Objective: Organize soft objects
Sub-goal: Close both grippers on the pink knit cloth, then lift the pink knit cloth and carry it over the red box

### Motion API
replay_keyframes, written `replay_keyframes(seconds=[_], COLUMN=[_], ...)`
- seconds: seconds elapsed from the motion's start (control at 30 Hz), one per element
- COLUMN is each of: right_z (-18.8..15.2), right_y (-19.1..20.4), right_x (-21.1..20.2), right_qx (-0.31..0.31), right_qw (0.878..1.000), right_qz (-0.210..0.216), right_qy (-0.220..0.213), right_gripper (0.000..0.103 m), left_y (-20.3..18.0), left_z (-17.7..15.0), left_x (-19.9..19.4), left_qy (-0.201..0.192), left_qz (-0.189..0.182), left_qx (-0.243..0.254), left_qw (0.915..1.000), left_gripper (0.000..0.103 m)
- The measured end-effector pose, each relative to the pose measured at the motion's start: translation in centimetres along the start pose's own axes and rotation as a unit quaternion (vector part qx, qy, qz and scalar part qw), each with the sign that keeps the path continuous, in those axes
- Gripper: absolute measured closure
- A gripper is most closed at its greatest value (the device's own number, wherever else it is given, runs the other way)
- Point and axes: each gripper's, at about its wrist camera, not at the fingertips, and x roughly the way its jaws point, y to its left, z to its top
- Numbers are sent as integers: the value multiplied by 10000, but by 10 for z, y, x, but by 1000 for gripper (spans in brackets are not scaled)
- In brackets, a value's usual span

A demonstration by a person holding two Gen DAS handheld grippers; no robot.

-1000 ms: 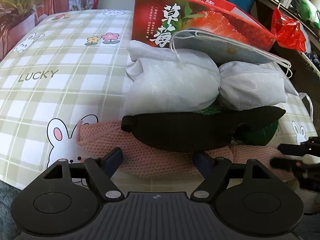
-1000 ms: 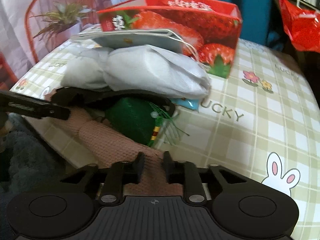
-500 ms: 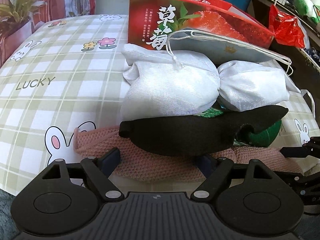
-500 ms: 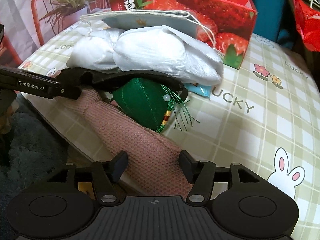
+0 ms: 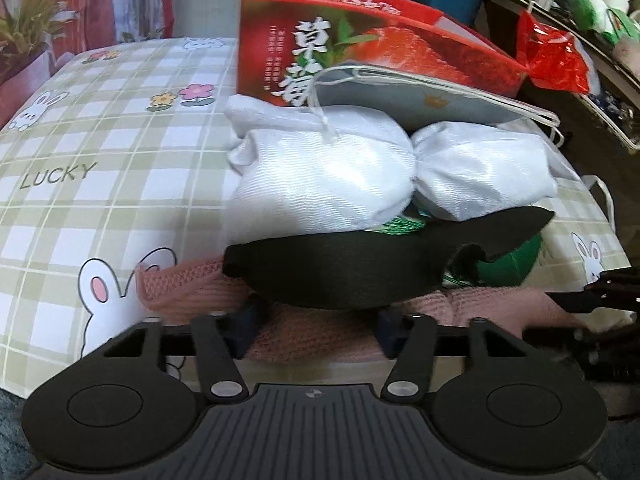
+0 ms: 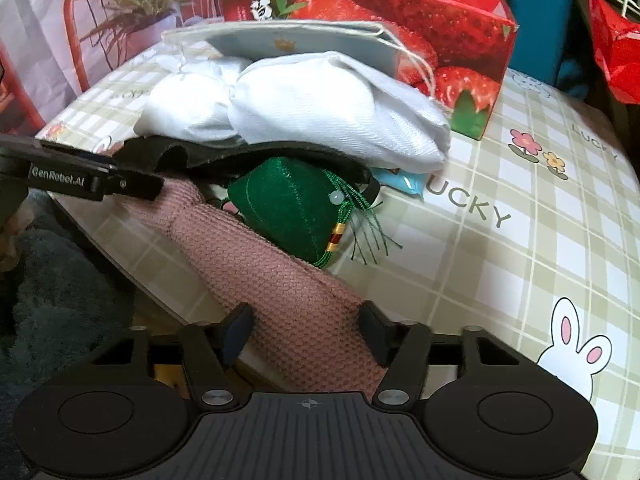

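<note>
Left wrist view: the left gripper (image 5: 318, 322) sits low at the near edge of a table covered by a green-and-white checked cloth with rabbits and the word LUCKY (image 5: 100, 168). Its jaws have just been closing, and the pink knitted cloth roll (image 5: 320, 332) lies between the two dark fingers (image 5: 250, 320); both fingers touch the knit, clamping it. On the roll rests a black padded eye mask (image 5: 340, 272), and above that a white woven fabric bundle tied in the middle (image 5: 360, 172). A grey flat pouch with white cords (image 5: 420, 96) lies on top of the pile. A green stuffed pouch (image 5: 512, 262) peeks out under the mask's right end. Behind the pile stands a red strawberry-printed cardboard box (image 5: 360, 32). The right gripper's black tips show at the frame's right edge, at the roll's far end.

Right wrist view: the right gripper (image 6: 308, 330) also straddles the pink knitted cloth roll (image 6: 280, 280), jaws just having been closing, with both fingers (image 6: 238, 326) pressed to its sides. The green stuffed pouch (image 6: 288, 208), with tassel and bead, lies against the roll under the black eye mask (image 6: 240, 154). The white bundle (image 6: 312, 116) and grey pouch (image 6: 304, 42) sit above it, the box (image 6: 420, 16) behind. A light blue packet (image 6: 404, 182) pokes out beneath the bundle. The left gripper (image 6: 132, 184) reaches in from the left, at the roll's other end.
</note>
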Motion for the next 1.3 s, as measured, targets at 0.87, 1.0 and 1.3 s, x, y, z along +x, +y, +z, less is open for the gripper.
replay_keyframes(seconds=[0.87, 1.0, 1.3], right_z=[-2, -3, -4], right_y=[-30, -33, -36], right_x=[3, 3, 6], right_qx=[820, 849, 907], right_qw=[9940, 9931, 9919], right_qz=[431, 505, 565], right_qy=[-589, -637, -691], right_gripper=[94, 94, 93], left_y=[-7, -6, -4], left_z=[-2, 0, -1], left_x=[3, 5, 6], left_qy=[22, 25, -32], left_qz=[-277, -295, -352], left_qx=[124, 123, 118], left_qw=[9995, 9995, 9993], left_gripper=[72, 72, 72])
